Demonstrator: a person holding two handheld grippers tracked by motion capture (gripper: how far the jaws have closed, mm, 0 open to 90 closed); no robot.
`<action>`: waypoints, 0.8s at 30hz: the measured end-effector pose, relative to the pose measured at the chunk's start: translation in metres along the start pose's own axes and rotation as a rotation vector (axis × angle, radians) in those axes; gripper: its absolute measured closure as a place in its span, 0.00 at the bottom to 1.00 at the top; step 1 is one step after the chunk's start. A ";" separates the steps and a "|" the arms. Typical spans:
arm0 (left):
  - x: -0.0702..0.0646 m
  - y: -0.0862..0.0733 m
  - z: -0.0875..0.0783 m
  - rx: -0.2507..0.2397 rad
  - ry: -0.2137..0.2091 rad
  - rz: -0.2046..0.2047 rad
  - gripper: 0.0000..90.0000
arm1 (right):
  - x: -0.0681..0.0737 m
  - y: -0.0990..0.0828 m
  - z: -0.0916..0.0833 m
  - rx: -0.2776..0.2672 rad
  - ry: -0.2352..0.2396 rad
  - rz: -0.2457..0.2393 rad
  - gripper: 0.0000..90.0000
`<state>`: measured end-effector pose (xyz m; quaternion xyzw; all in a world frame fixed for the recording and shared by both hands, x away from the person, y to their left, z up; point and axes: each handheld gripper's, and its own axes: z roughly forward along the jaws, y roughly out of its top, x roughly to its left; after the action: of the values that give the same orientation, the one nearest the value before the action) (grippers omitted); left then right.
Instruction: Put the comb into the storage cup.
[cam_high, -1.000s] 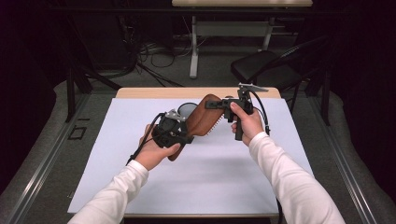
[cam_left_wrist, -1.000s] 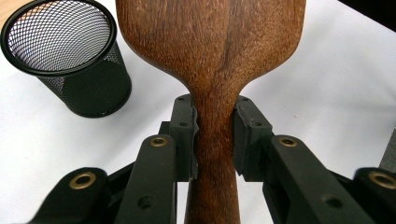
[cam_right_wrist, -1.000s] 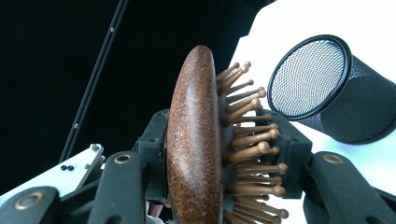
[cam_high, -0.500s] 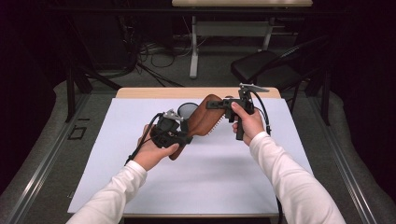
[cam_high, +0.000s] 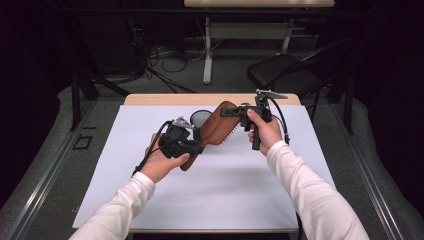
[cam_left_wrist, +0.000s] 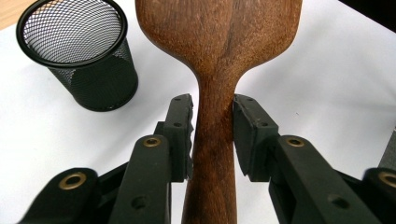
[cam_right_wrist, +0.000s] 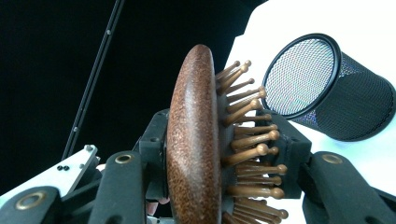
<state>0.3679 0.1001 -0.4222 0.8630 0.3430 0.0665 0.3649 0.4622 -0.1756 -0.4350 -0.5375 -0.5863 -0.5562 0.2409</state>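
Wooden hairbrush (cam_high: 216, 131) is held up off the table (cam_high: 240, 200) between both grippers, w/ the mesh cup (cam_left_wrist: 77, 51) just beyond it on the white sheet. Right gripper (cam_right_wrist: 224, 154) is clenched on the brush head: one pad against the smooth back, the other against the bristles (cam_right_wrist: 247, 140). Left gripper (cam_left_wrist: 212, 135) sits at the handle neck, and its jaws have just been opening; handle is between them, but a thin gap shows at each pad, so it reads as released or nearly so. Looks like a handover, w/ the right side taking the load. To do it well: keep the right grip firm and steady, since bristles give under a pad and the head could twist. Open the left jaws clear of the handle before pulling back, and draw straight back along the handle so nothing snags. Then the handle end can be aimed at the cup mouth.
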 end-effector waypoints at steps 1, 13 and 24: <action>0.000 0.000 -0.001 0.002 0.001 0.000 0.75 | 0.000 0.000 0.000 -0.002 0.001 0.001 0.55; 0.004 -0.002 -0.006 -0.015 0.010 -0.013 0.66 | -0.001 0.002 -0.001 -0.013 0.007 0.005 0.55; 0.007 -0.004 -0.012 -0.059 0.044 -0.031 0.48 | -0.001 0.005 -0.006 -0.033 0.006 0.010 0.55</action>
<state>0.3671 0.1138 -0.4175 0.8448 0.3622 0.0899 0.3835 0.4651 -0.1824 -0.4328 -0.5426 -0.5739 -0.5660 0.2365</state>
